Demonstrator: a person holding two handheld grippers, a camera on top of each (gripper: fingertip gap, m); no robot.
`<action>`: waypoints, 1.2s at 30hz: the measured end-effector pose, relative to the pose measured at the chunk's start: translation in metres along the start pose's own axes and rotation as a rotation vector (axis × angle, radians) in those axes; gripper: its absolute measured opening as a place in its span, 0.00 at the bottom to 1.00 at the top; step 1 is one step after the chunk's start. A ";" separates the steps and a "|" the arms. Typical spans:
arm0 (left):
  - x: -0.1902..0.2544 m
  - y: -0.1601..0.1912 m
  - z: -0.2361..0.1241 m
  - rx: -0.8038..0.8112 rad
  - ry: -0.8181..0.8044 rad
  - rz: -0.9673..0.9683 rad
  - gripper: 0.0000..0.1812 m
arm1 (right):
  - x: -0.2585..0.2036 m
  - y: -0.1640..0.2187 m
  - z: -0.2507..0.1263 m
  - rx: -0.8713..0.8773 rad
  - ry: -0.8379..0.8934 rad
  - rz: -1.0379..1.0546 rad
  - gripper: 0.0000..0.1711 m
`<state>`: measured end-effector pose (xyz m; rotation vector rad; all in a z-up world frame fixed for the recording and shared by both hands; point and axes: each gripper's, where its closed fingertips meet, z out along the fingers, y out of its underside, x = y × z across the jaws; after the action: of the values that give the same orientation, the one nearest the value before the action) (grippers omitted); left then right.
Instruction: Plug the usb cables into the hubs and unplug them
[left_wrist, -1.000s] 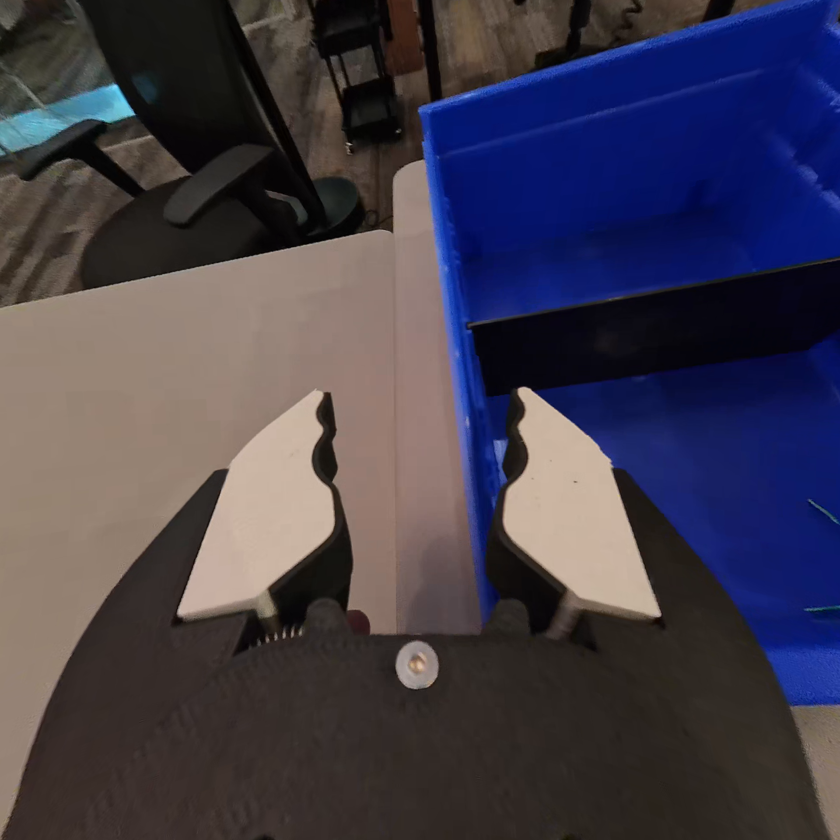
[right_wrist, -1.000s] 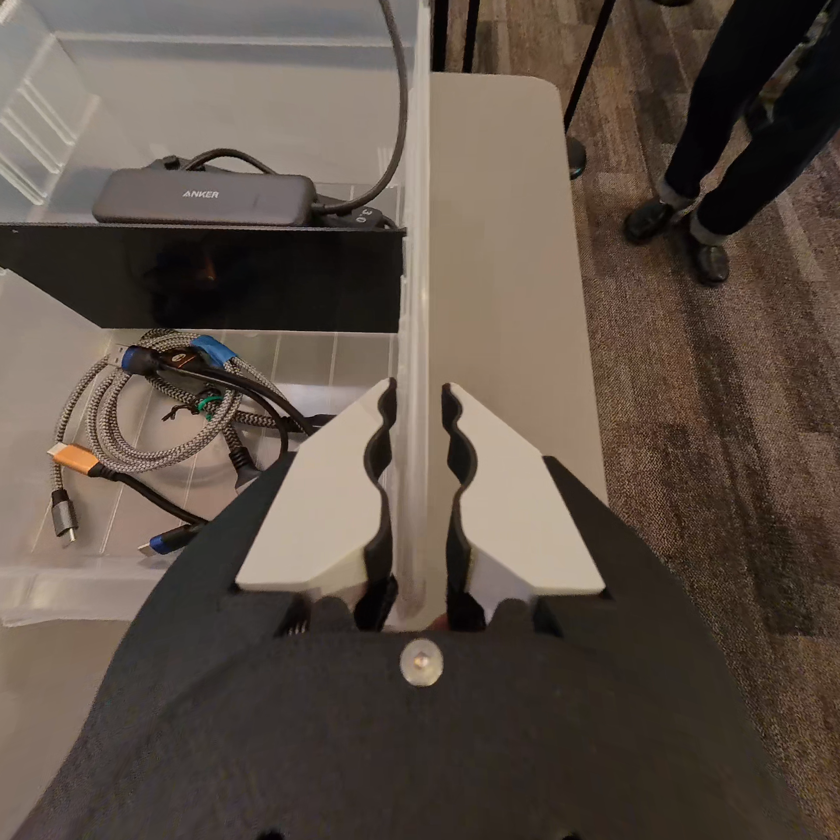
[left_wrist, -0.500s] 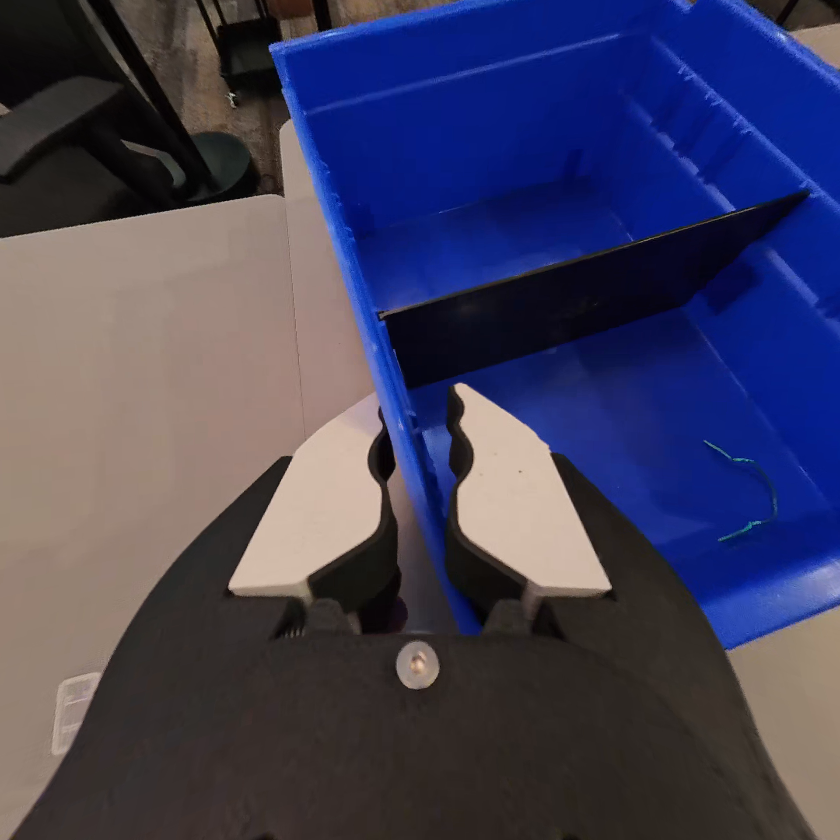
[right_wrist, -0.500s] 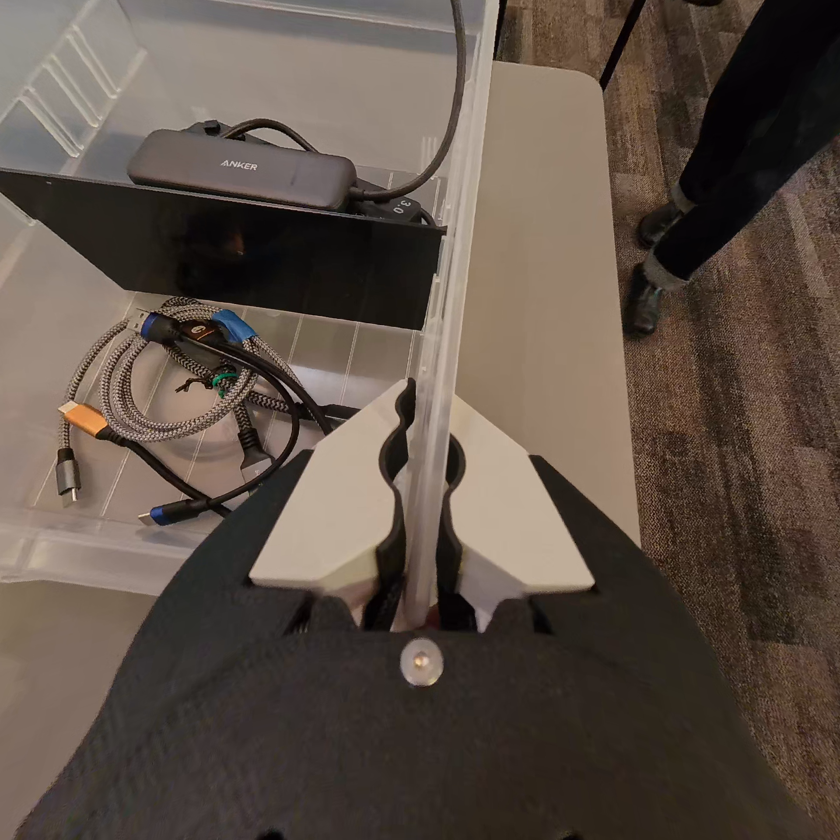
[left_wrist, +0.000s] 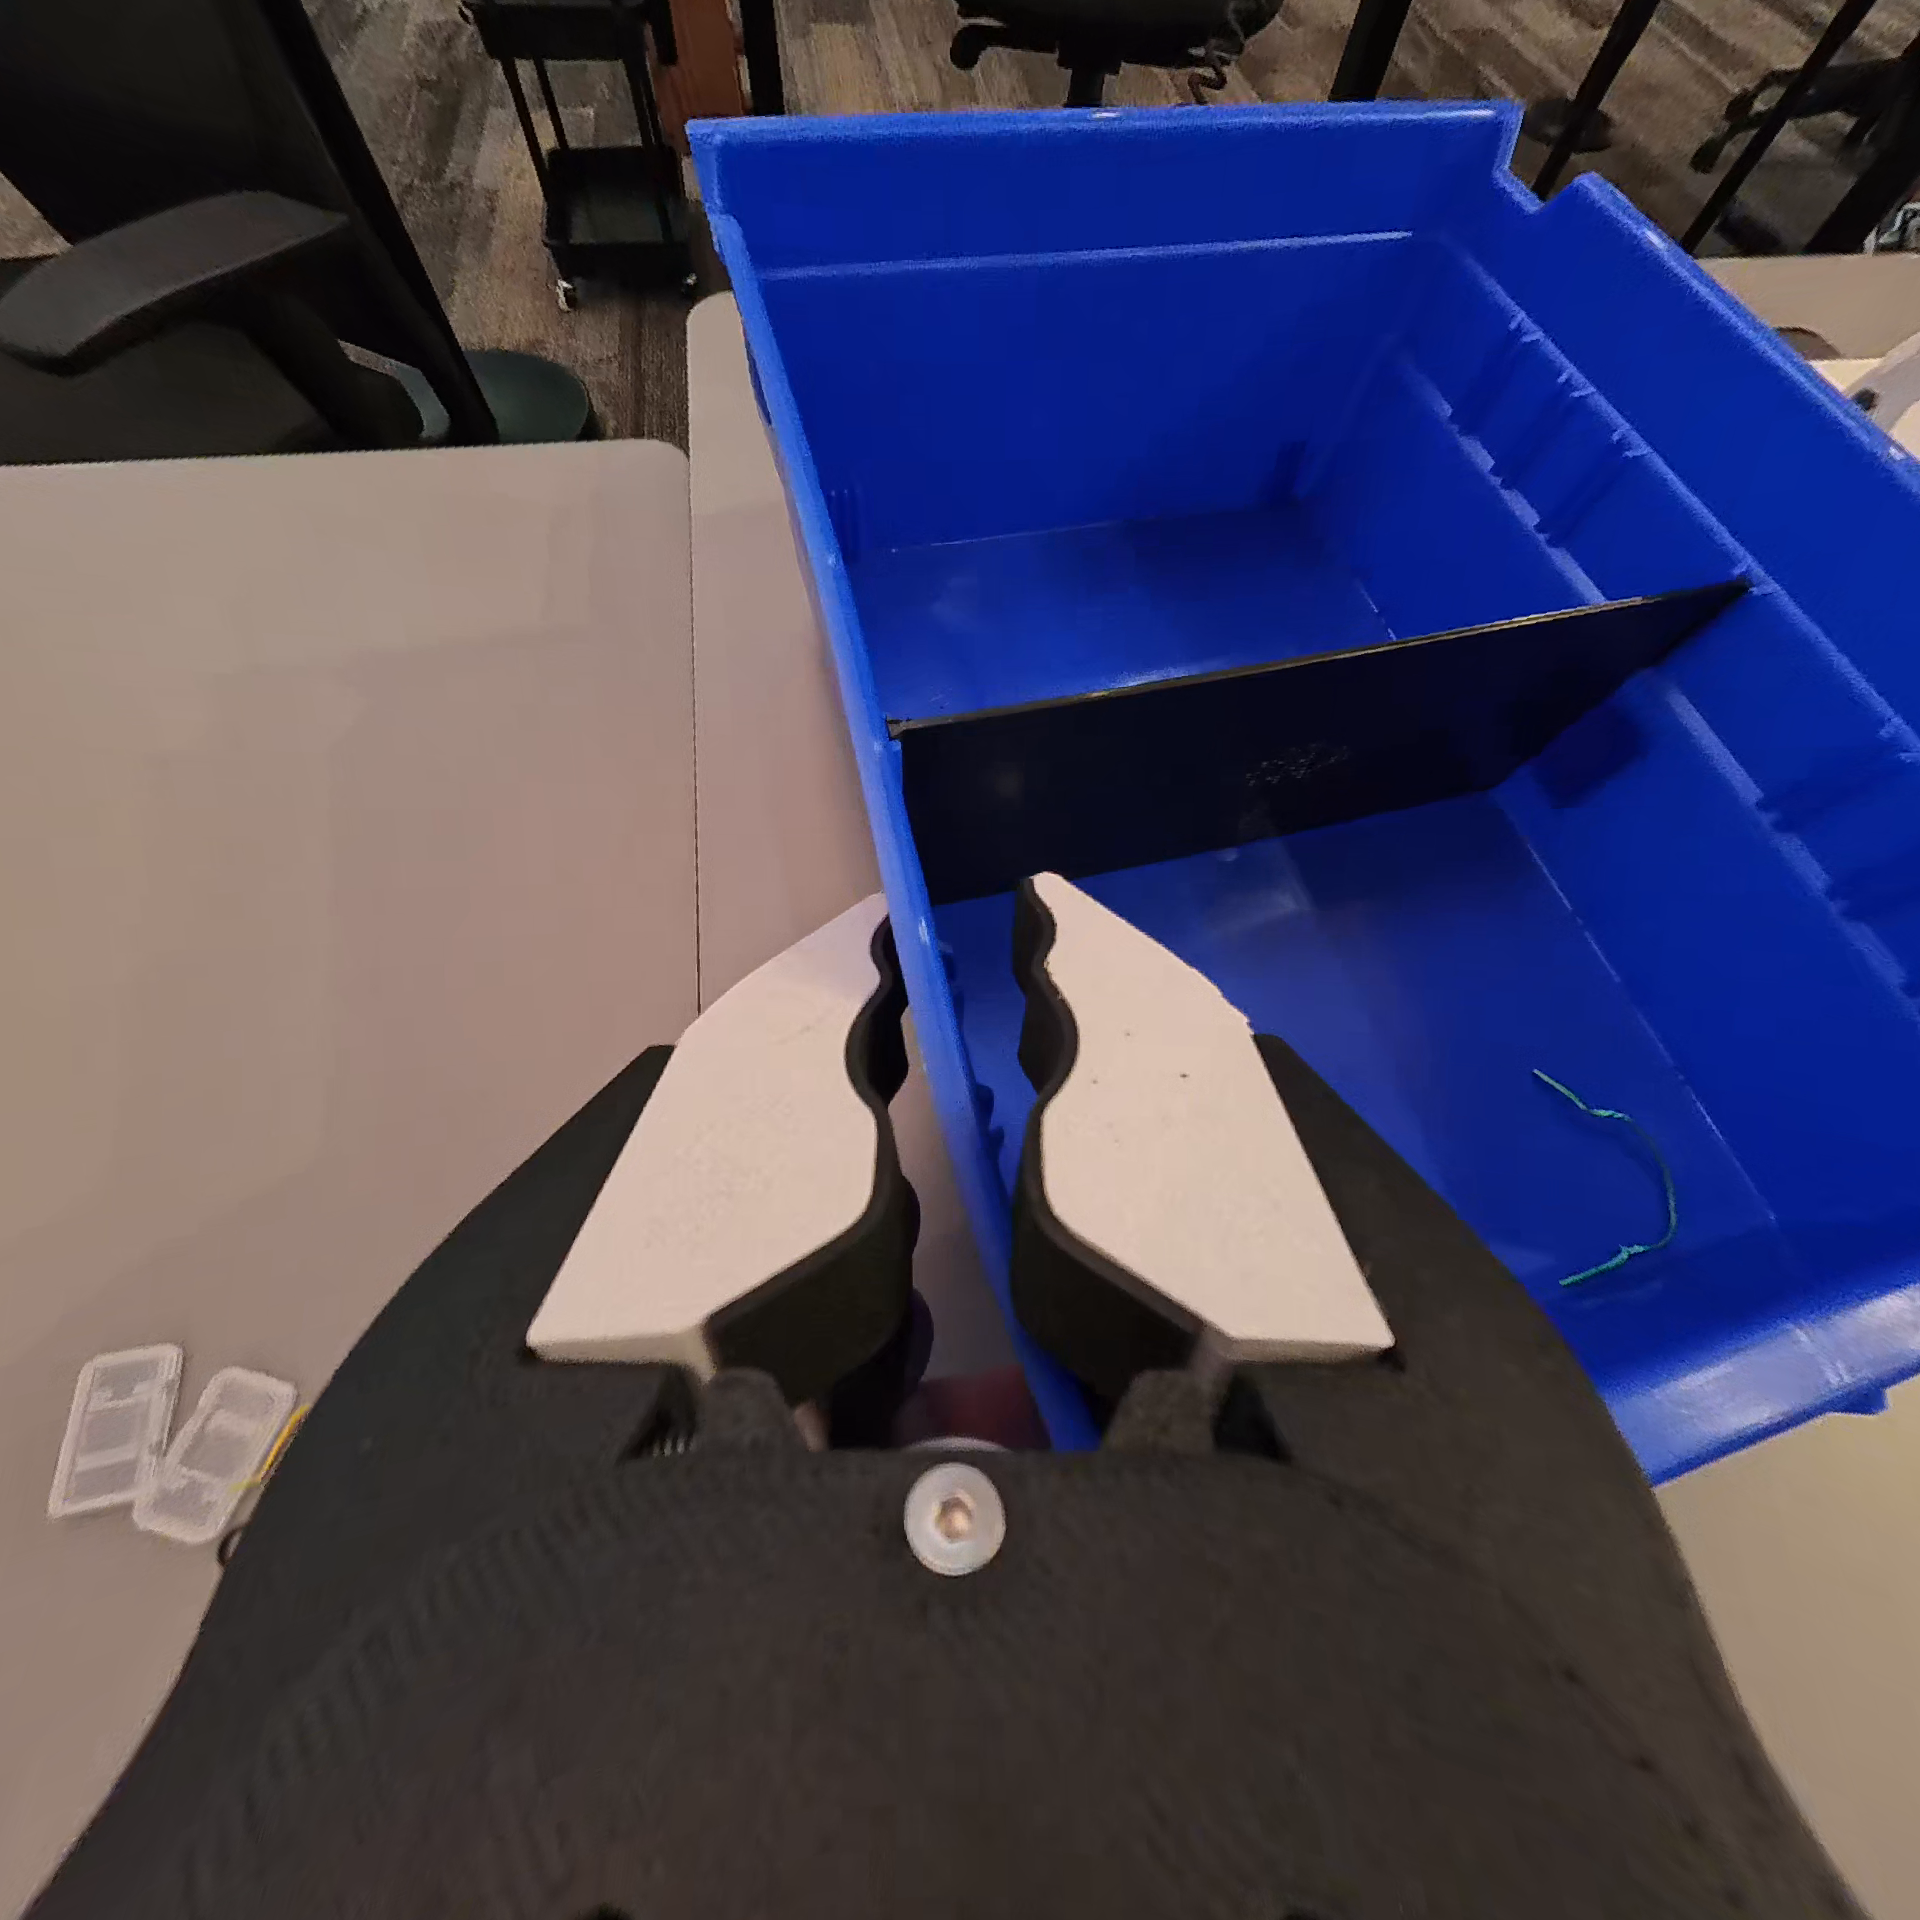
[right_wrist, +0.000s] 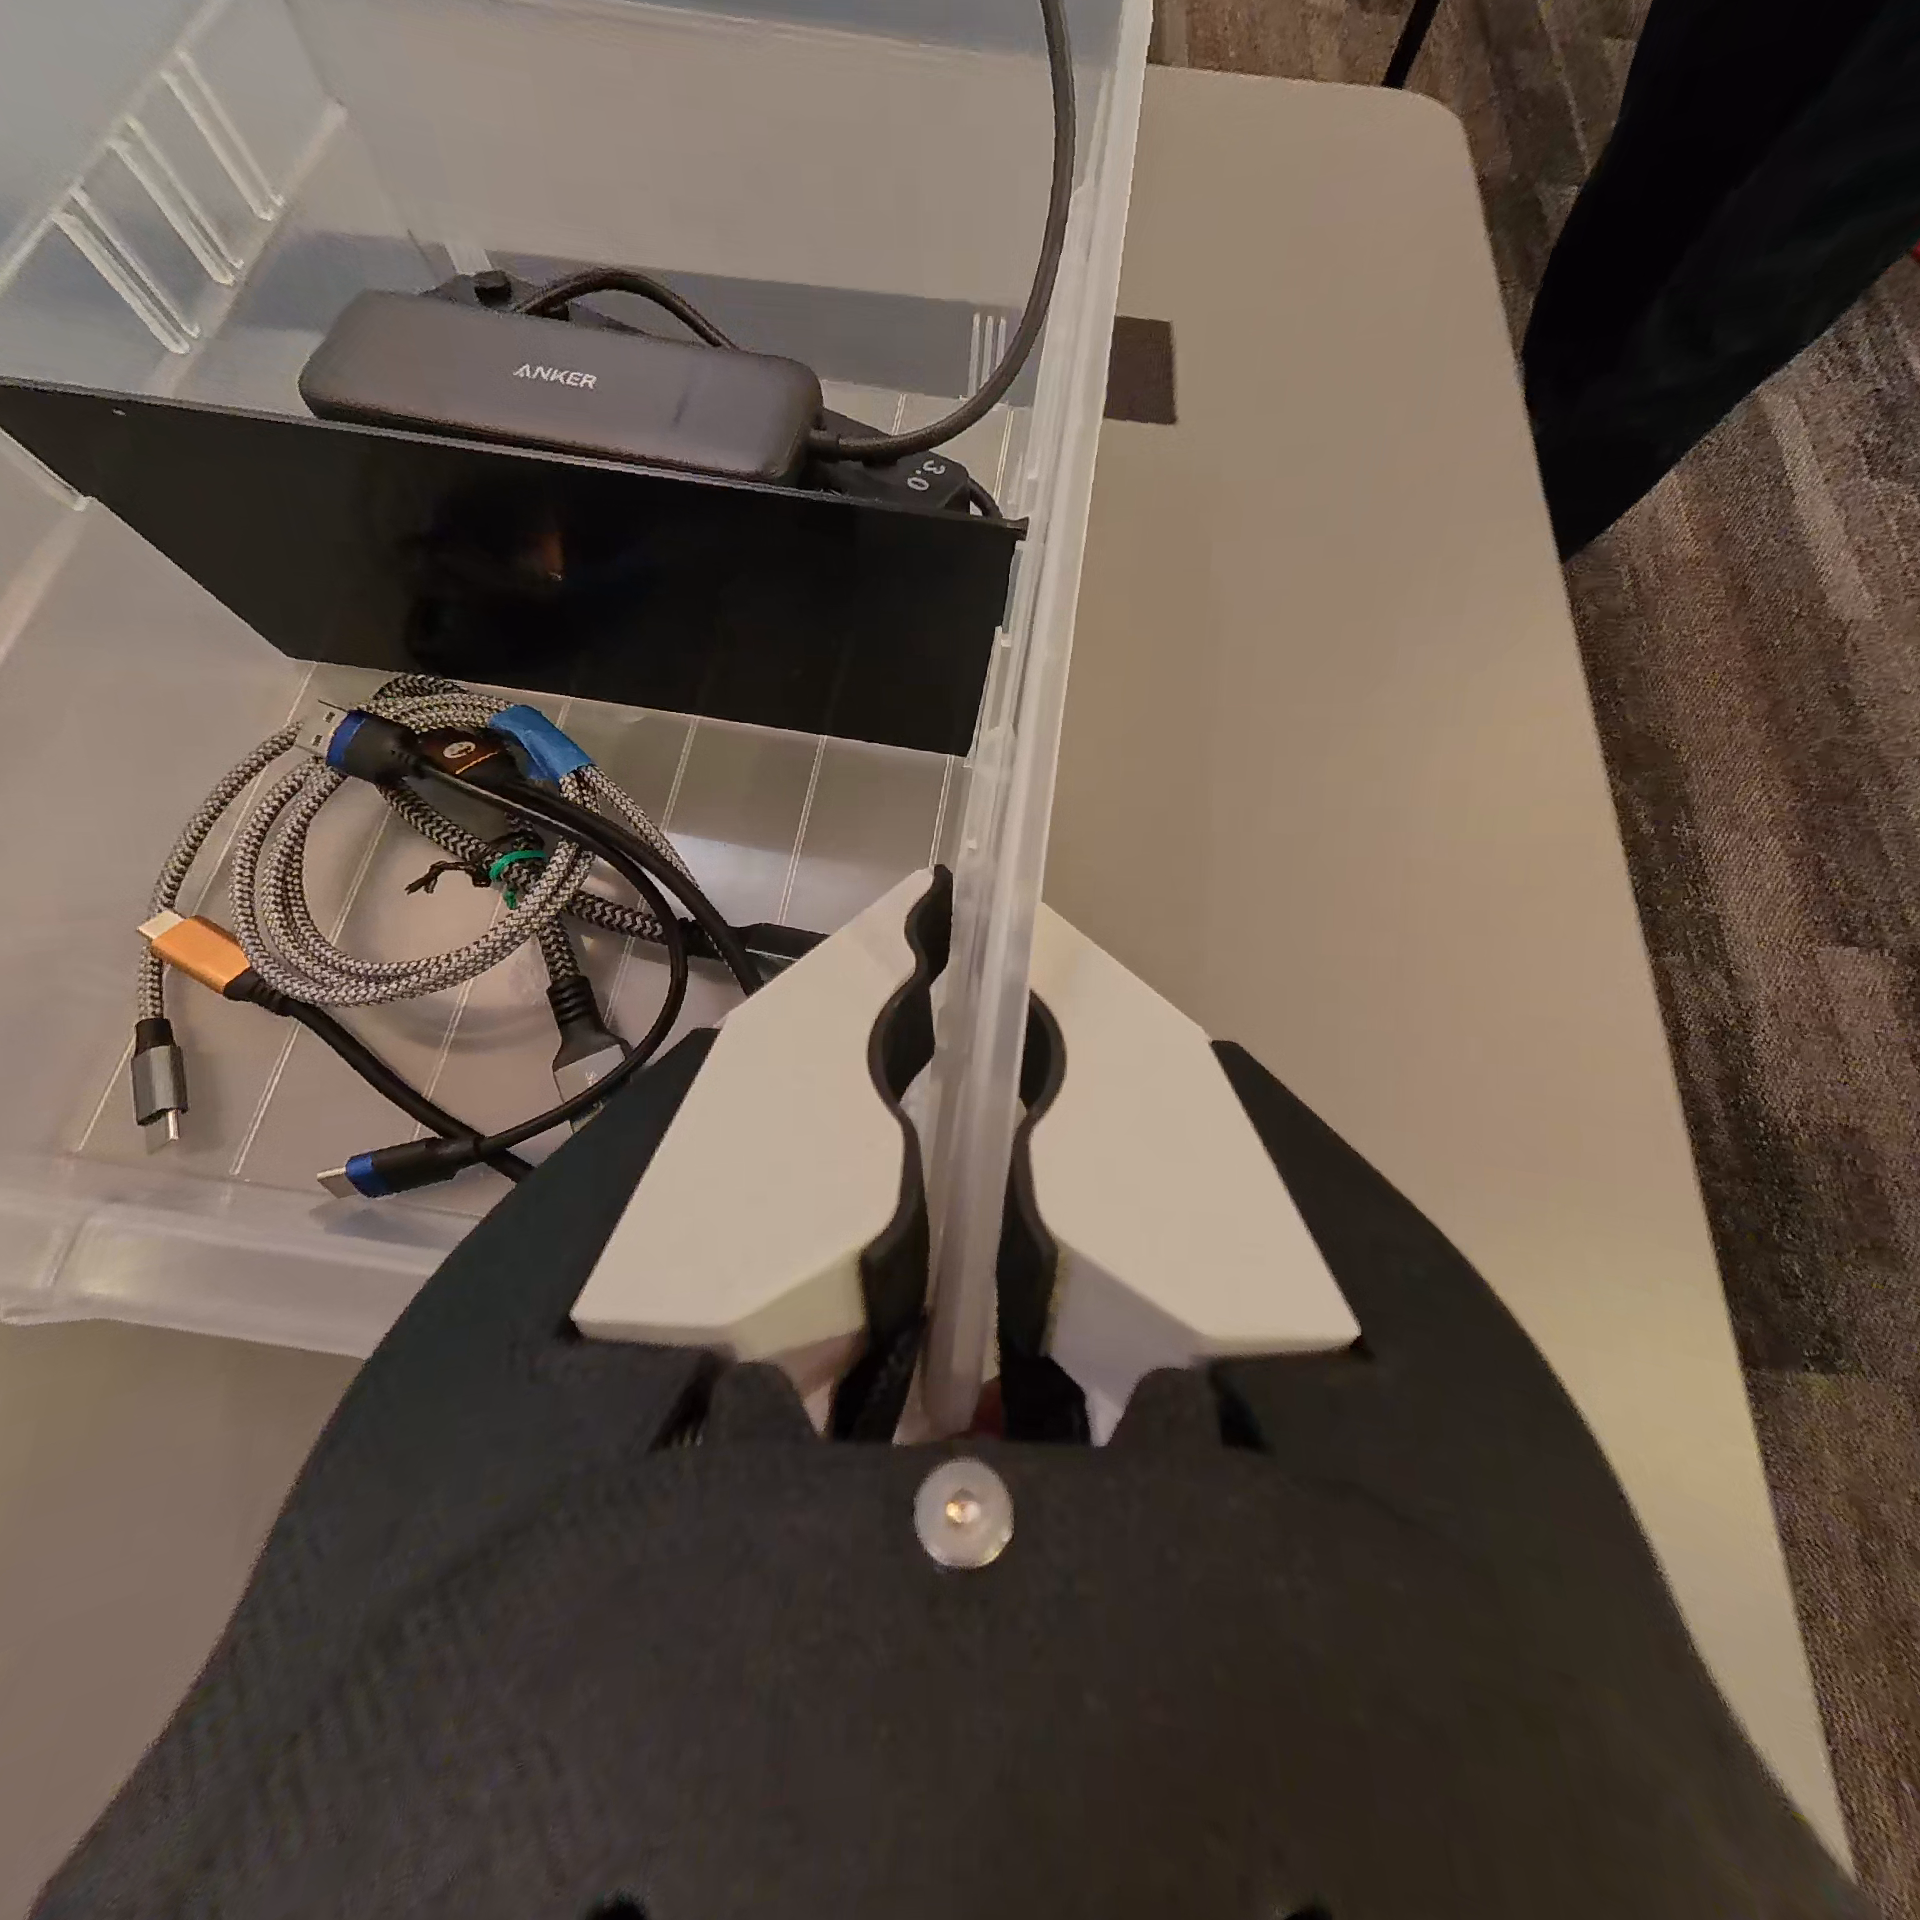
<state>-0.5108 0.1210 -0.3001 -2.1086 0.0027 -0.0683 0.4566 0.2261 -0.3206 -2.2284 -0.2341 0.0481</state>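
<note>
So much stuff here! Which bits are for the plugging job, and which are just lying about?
For the job:
- dark hub, far compartment of the clear bin
- coiled usb cables, near compartment
- right tool, shut on the clear bin's wall

Just lying about:
- blue bin, gripped by the left tool
- green twist tie
- small clear cases

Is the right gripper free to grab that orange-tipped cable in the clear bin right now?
Probably not yet. The right gripper is shut on the clear bin's side wall. The orange-tipped cable lies uncovered in the near compartment, so once the gripper lets go the way looks open from above.
</note>
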 end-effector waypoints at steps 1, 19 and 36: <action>0.000 0.002 -0.004 0.004 -0.006 -0.003 0.10 | -0.007 0.002 -0.003 -0.001 -0.004 -0.004 0.01; 0.029 0.006 -0.075 0.133 0.015 -0.060 0.10 | -0.175 0.031 -0.051 0.008 -0.144 -0.107 0.01; 0.031 0.030 -0.153 0.264 -0.052 -0.168 0.10 | -0.345 0.023 -0.053 -0.041 -0.309 -0.224 0.07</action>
<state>-0.4868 -0.0265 -0.2454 -1.8420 -0.2038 -0.1080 0.1272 0.1073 -0.3225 -2.2150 -0.6570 0.2688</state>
